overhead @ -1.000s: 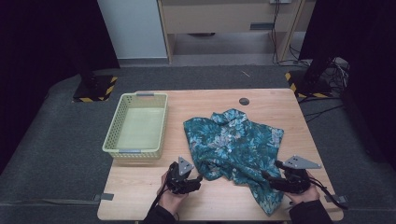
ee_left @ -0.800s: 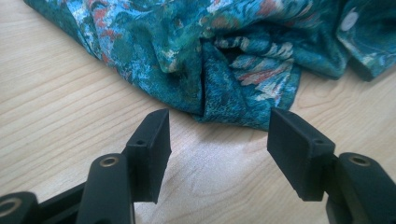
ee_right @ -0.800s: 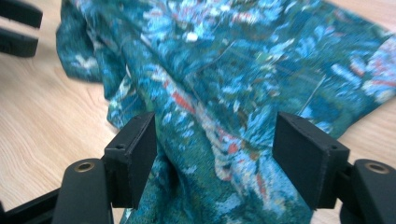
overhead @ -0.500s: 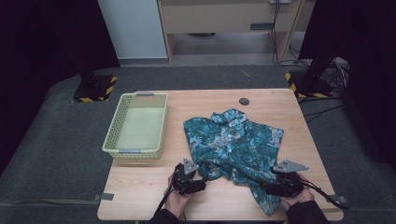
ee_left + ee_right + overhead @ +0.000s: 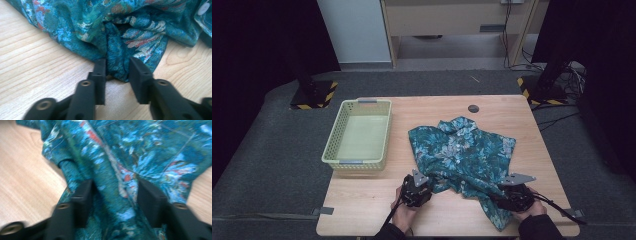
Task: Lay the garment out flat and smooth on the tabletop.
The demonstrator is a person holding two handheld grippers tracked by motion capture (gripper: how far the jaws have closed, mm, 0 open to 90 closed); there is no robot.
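The shirt (image 5: 462, 155) lies crumpled on the counter (image 5: 362, 200). The left gripper (image 5: 117, 71) and the right gripper (image 5: 113, 192) have just been closing on its near edge. Lifting is not yet done.

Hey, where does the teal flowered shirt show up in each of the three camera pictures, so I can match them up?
High view: the shirt lies crumpled right of centre on the table, right of the basket.
Left gripper view: it fills the top, a fold reaching down between the black jaws.
Right gripper view: it covers most of the picture, running between the jaws.
Shared landmark: the pale wooden table beside the cloth.
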